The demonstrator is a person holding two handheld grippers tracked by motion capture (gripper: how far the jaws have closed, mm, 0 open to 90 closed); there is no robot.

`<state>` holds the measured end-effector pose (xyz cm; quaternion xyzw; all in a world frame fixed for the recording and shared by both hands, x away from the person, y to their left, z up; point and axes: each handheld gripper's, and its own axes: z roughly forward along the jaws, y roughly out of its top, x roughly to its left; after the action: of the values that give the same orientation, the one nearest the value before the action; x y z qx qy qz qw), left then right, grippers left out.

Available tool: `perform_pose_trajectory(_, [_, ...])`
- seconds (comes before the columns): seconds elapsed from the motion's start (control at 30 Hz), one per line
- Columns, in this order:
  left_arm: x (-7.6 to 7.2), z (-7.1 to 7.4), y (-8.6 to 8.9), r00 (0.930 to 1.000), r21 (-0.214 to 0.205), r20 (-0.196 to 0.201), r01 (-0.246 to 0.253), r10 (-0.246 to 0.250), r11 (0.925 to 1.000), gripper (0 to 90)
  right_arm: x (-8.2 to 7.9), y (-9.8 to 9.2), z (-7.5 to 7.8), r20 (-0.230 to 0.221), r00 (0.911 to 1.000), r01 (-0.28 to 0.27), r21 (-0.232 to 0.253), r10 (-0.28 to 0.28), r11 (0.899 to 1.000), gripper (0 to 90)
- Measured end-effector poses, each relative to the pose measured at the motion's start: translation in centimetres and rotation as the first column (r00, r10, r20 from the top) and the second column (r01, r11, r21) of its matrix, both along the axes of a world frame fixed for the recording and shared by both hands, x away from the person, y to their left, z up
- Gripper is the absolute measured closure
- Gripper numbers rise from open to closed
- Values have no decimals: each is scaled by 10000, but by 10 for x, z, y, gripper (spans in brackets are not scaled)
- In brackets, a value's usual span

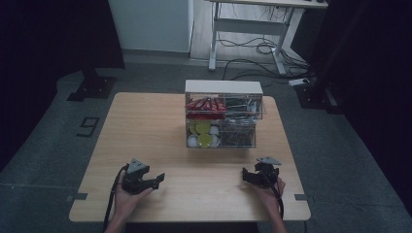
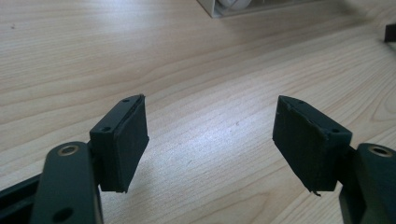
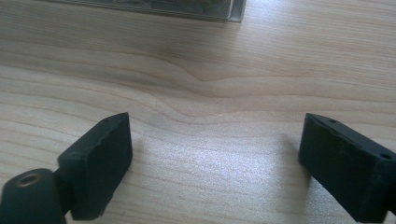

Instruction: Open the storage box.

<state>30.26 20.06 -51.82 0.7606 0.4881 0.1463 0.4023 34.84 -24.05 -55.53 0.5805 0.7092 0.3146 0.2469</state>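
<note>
Broadly, the wooden table (image 1: 145, 141) carries a clear drawer organizer (image 1: 221, 114) with a white top at its far middle. Its upper left drawer holds red sachets (image 1: 206, 104), the upper right dark packets (image 1: 240, 104); the lower left holds yellow and white capsules (image 1: 204, 134), the lower right more dark packets (image 1: 238, 134). Near the front edge, well apart from the organizer, the left claw (image 1: 159, 178) rests on the table at the left, jaws wide with bare wood between them. The right claw (image 1: 246, 174) sits at the right, likewise wide and holding nothing.
</note>
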Motion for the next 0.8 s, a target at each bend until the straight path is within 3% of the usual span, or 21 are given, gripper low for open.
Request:
perform_pose_trajectory(0.23, [-1,1,3,10000,58,-4,-83,83,9999,266,-3,3,1,287,9986,-451,21,450,9990,254])
perform_pose_trajectory(0.47, [0,0,2,9999,88,-68,-104,104,9999,266,-5,4,1,362,9972,-663,44,661,9978,309])
perform_pose_trajectory(0.5, [0,-1,2,9999,77,-128,-37,38,10000,266,-5,3,2,358,9965,-758,108,753,9971,359])
perform_pose_trajectory(0.67, [2,-7,0,9993,50,-359,70,-68,10000,266,-4,-3,4,253,9955,-924,492,912,9945,408])
perform_pose_trajectory(0.8, [3,-5,3,9995,-34,-304,-61,60,10000,267,-4,-7,5,179,9941,-1083,760,1072,9912,441])
